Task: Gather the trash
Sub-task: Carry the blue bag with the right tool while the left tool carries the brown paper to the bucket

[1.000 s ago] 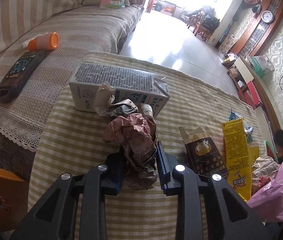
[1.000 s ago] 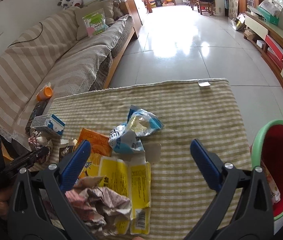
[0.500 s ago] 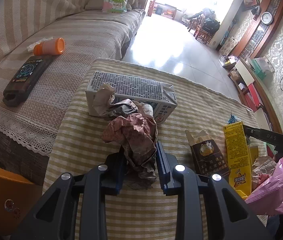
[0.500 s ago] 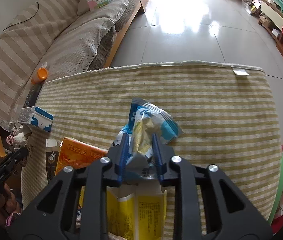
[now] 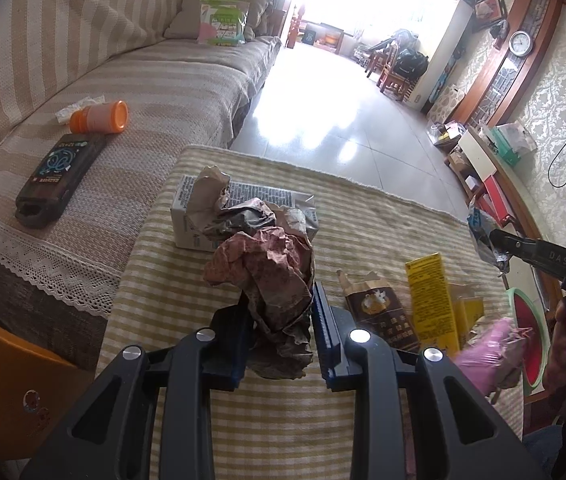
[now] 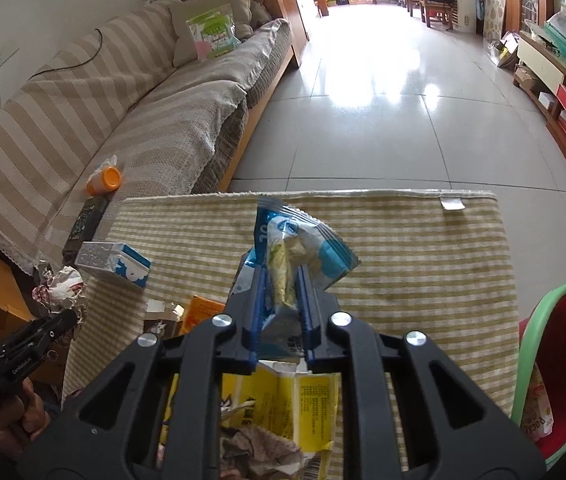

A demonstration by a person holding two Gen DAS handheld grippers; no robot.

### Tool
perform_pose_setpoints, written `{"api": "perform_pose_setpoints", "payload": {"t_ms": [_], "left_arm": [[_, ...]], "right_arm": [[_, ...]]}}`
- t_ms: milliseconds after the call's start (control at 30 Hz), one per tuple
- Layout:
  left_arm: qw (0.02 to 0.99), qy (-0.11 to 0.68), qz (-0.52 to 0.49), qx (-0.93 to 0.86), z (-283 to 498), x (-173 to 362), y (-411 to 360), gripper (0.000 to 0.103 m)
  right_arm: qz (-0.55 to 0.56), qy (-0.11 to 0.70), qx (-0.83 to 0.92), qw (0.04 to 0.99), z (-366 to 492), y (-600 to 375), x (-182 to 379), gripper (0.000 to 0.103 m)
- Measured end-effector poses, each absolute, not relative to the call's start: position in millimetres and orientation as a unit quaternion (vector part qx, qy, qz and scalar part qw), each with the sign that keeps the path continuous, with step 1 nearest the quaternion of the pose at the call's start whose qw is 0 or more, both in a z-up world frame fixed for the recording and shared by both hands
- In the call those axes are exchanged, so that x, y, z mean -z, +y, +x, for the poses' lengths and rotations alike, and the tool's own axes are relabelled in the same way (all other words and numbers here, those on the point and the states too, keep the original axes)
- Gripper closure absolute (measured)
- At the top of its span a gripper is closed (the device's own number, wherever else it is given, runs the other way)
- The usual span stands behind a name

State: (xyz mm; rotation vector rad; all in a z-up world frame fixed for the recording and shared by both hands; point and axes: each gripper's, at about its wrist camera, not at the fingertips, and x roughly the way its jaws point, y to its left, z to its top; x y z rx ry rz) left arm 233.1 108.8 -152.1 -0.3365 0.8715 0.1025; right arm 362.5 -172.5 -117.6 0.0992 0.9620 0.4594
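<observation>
The left tongs [image 5: 281,316] are clamped on a wad of crumpled brown paper [image 5: 271,276]. The wad stands up out of the blue pads, its long axis running straight ahead along the fingers, with its ragged top reaching toward a milk carton [image 5: 187,216] just beyond. That carton lies flat on the striped cloth [image 5: 383,224], its long side crossways to the left tongs. To the right of these tongs lie a brown cigarette pack [image 5: 379,312] and a yellow box [image 5: 429,296], both lengthwise away from the camera, then a pink bag [image 5: 487,352].

The right tongs [image 6: 281,296] are shut on a blue and white snack wrapper [image 6: 303,248]. The pads pinch its lower, narrow part; the wider end fans out ahead of the fingertips and points up and away from them, tilted a little to the right. The wrapper looks lifted off the cloth, though how far I cannot tell. Under and behind these tongs lies an opened yellow packet [image 6: 307,400]. Well to their right stands a red bin with a green rim [image 6: 563,360]. Left of both tongs, on the sofa [image 6: 143,128], lie an orange bottle [image 6: 105,180] and a dark case [image 5: 55,176].
</observation>
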Motion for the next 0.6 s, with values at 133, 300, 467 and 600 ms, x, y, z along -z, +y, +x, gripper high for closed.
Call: {"api": "perform_pose_setpoints", "payload": {"t_ms": [133,300,467,600], "left_arm": [[0.897,0.409,-0.16,-0.051,221,135,108,0.078],[0.905,0.394,-0.154,-0.046,208,113,102,0.078],[0.913,0.381,-0.142,-0.032,198,91,86,0.078],[0.917,0.375,-0.133,-0.022,195,76,67,0.078]], "right_arm": [[0.048,0.444,-0.223,0.866,349,-175,99,0.087],[0.057,0.429,-0.225,0.873,326,-185,80,0.087],[0.066,0.414,-0.228,0.879,301,-201,64,0.087],[0.074,0.401,-0.224,0.885,284,-217,51,0.087]]}}
